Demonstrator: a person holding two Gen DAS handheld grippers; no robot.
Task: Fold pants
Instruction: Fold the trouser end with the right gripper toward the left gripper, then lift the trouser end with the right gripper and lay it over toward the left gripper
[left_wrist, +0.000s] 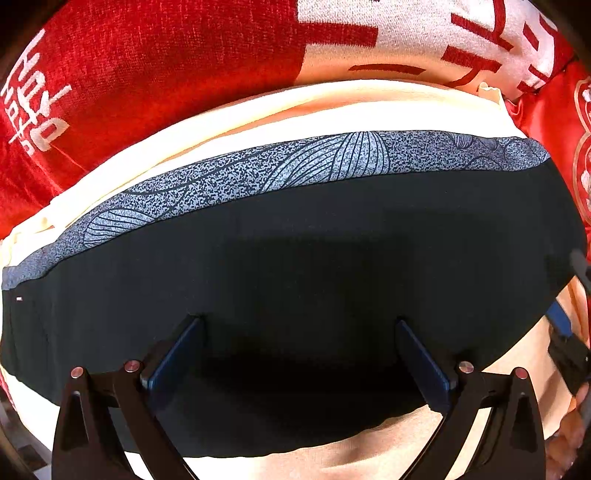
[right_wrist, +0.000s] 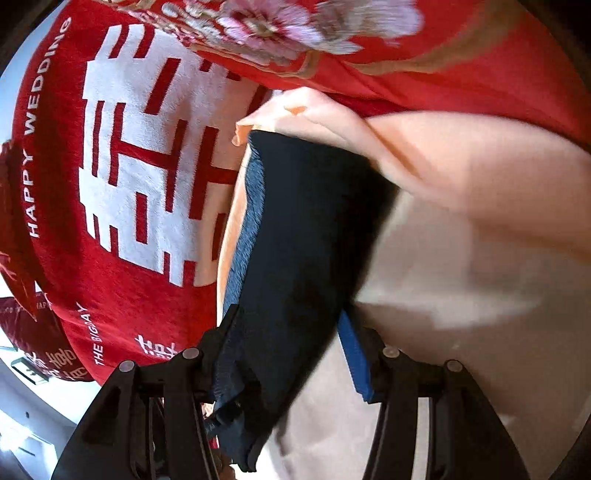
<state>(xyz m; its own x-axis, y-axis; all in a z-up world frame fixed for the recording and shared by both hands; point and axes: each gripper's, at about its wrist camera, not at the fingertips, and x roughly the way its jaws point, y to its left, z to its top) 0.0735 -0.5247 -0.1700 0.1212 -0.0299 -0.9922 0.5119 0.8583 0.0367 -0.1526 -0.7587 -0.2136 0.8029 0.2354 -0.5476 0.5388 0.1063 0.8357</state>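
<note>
- Dark navy pants lie folded into a wide flat band across a pale peach cloth.
- A speckled grey strip printed with fine leaf lines runs along their far edge.
- In the right wrist view one end of the pants is lifted, draping in blurred folds.

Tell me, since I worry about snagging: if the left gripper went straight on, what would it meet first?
Most likely the dark pants directly under the open left gripper; its fingertips look about on the fabric already.
</note>
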